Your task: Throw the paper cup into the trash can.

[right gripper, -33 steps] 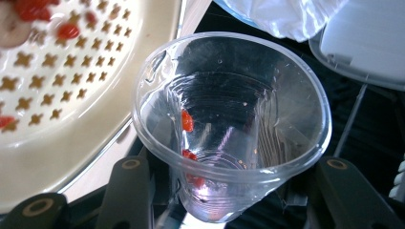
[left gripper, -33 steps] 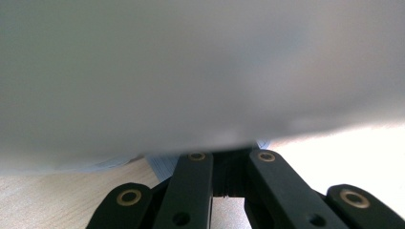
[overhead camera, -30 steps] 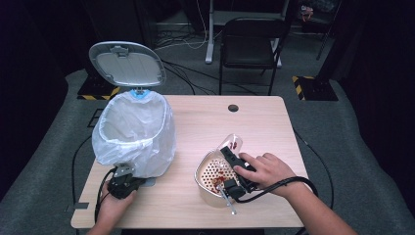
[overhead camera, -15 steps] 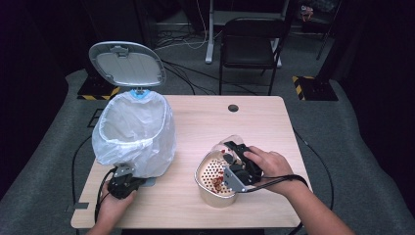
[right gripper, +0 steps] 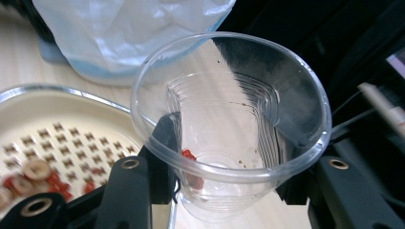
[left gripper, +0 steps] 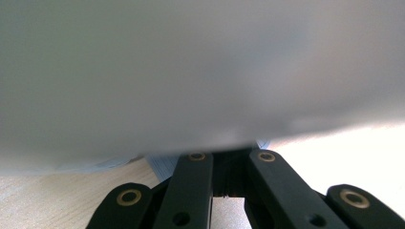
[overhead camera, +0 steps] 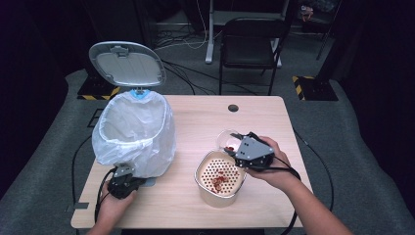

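Your right fingers point(right gripper: 229, 191) pinch the clear plastic cup point(right gripper: 229, 124) low on its thin, light, easily crushed wall beside the perforated strainer bowl point(overhead camera: 220, 178), your left fingers point(left gripper: 228, 176) stay pressed together under the bagged bin point(overhead camera: 134, 132), on a smooth wooden worktop point(overhead camera: 195, 117) in a dark room.

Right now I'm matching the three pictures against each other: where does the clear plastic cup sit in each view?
High view: clear plastic cup right of centre, at the right gripper, behind the perforated strainer.
Left gripper view: not in it.
Right gripper view: cup in the centre, clamped between the jaws.
Shared landmark: the bagged white bin.
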`<action>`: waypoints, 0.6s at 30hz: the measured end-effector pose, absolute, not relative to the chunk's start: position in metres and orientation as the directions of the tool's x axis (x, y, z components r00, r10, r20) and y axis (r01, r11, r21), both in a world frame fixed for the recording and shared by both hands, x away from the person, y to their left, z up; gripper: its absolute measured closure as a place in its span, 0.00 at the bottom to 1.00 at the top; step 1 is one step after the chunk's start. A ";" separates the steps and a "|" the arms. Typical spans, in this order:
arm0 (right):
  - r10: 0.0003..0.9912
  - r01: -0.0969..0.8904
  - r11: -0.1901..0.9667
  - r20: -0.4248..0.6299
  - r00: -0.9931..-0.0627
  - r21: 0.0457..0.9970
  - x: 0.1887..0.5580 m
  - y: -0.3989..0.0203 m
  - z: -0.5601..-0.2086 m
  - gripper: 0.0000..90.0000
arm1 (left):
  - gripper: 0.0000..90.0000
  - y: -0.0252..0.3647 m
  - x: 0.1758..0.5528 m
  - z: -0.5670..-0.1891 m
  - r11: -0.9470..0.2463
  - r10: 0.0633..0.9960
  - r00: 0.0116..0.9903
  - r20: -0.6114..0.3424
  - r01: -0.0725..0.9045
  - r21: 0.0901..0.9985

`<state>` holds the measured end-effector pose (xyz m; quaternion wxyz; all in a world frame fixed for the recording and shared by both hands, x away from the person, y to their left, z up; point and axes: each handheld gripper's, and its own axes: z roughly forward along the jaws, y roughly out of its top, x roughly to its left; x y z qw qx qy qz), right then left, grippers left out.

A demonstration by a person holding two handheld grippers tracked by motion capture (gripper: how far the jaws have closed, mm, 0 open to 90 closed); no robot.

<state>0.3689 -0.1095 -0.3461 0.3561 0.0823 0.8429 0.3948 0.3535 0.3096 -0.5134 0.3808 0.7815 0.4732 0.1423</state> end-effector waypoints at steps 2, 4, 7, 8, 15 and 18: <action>0.444 -0.109 0.637 -0.479 -0.757 0.763 0.373 -0.112 -0.344 0.56 | 1.00 0.310 0.353 -0.513 -0.262 0.848 0.512 -0.138 0.631 0.730; 0.470 -0.071 0.594 -0.417 -0.778 0.801 0.377 -0.116 -0.342 0.56 | 1.00 0.310 0.353 -0.513 -0.262 0.848 0.511 -0.139 0.632 0.730; 0.499 -0.017 0.544 -0.340 -0.797 0.839 0.382 -0.120 -0.341 0.56 | 1.00 0.310 0.353 -0.513 -0.262 0.848 0.512 -0.138 0.631 0.730; 0.506 -0.002 0.534 -0.321 -0.801 0.846 0.384 -0.121 -0.340 0.56 | 1.00 0.310 0.354 -0.513 -0.260 0.848 0.511 -0.140 0.631 0.731; 0.536 0.100 0.438 -0.170 -0.827 0.893 0.392 -0.124 -0.334 0.56 | 1.00 0.310 0.354 -0.513 -0.261 0.848 0.511 -0.139 0.632 0.730; 0.539 0.136 0.424 -0.129 -0.832 0.895 0.396 -0.122 -0.330 0.56 | 1.00 0.310 0.353 -0.513 -0.261 0.848 0.511 -0.139 0.632 0.729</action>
